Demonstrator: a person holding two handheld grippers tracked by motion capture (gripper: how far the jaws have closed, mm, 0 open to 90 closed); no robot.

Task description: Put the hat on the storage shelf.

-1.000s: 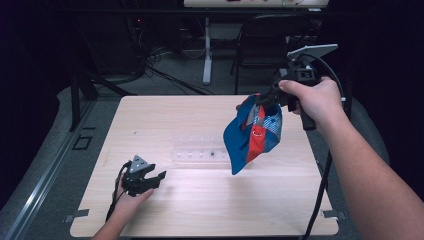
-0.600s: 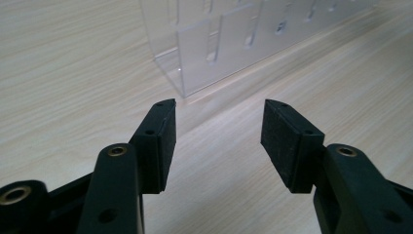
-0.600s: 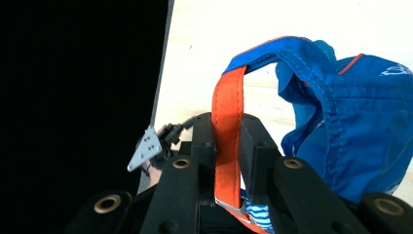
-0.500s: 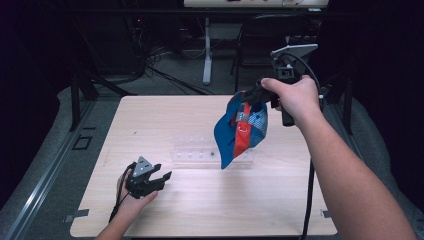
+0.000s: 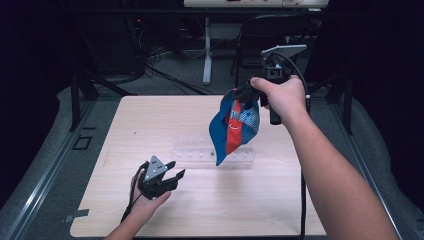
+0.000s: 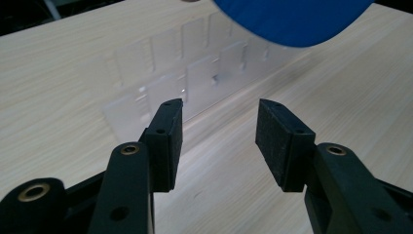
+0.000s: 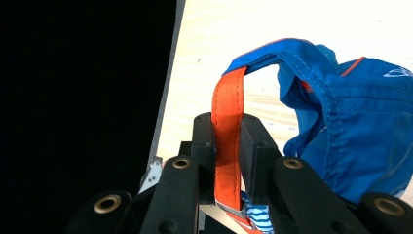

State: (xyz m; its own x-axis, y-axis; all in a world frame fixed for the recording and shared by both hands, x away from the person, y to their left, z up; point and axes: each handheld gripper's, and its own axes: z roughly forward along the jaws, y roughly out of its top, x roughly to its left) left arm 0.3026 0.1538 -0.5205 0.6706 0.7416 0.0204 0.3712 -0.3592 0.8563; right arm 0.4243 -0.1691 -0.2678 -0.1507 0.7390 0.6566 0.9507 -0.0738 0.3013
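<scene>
Taking the clear plastic rack (image 5: pixel 214 156) at the middle of the tabletop (image 5: pixel 150 120) as the landmark, the blue cap (image 5: pixel 234 126) hangs in the air just above the rack's right end and slightly behind it, its long axis running steeply downward so that the brim (image 5: pixel 218 145) points toward the rack and nearly reaches it. The right hand-held gripper (image 5: pixel 248 93) is clamped tight on the cap's orange strap (image 7: pixel 228 146): in the right gripper view the two pads press the strap flat between them while the blue cloth (image 7: pixel 355 136) sags off to one side. The cap therefore hangs directly below this hand-held gripper, up and to the right of the rack. The left hand-held gripper (image 5: pixel 170 172) sits low over the tabletop in front of the rack and toward its left end, well apart from the cap; its jaws have just been closing a little yet stand wide apart with nothing between them, and in the left gripper view they aim across bare wood at the rack (image 6: pixel 185 73), with the blue underside of the cap (image 6: pixel 292 19) showing at the top edge. The right hand is by far the nearer to the cap, since it carries it; the left is the nearer to the rack's front edge, and I judge that any second hold on the hanging brim would mean going up and to the right across the rack. By count: one cap, one strap in the grip, one rack, two hand-held grippers.
</scene>
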